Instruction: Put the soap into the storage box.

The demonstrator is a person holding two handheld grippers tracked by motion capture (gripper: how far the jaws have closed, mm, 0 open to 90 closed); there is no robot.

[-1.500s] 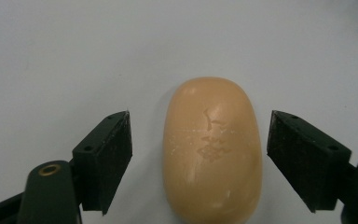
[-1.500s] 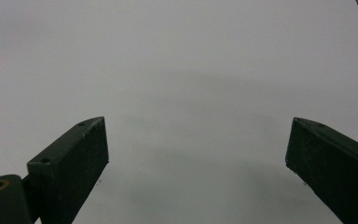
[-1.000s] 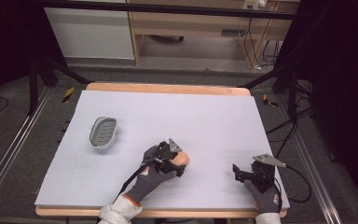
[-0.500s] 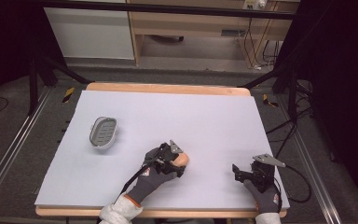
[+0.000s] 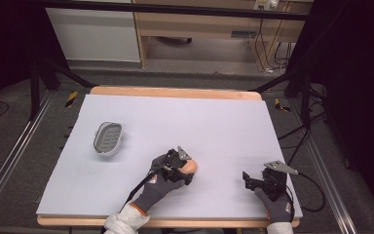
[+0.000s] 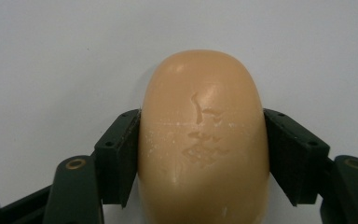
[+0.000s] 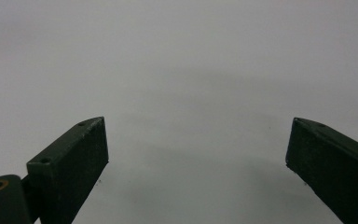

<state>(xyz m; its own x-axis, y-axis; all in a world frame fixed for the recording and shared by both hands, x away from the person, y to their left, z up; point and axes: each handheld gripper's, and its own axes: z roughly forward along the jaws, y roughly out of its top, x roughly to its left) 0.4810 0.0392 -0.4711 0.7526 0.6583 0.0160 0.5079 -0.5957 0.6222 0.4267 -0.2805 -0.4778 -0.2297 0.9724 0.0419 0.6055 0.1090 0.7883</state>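
A peach-coloured oval bar of soap (image 6: 204,140) sits between the two black jaws of my left gripper (image 6: 203,154), which press on both its sides. In the high view the left gripper (image 5: 182,168) and the soap (image 5: 191,167) are low over the white table, near the front middle. My right gripper (image 5: 250,181) rests near the table's front right corner. In the right gripper view the right gripper (image 7: 198,163) is open, with bare white table between its jaws.
A grey oval soap dish (image 5: 108,137) with a slotted base lies on the left part of the white table (image 5: 190,122). Beyond the table's far wooden edge stand a cabinet and cables on the floor.
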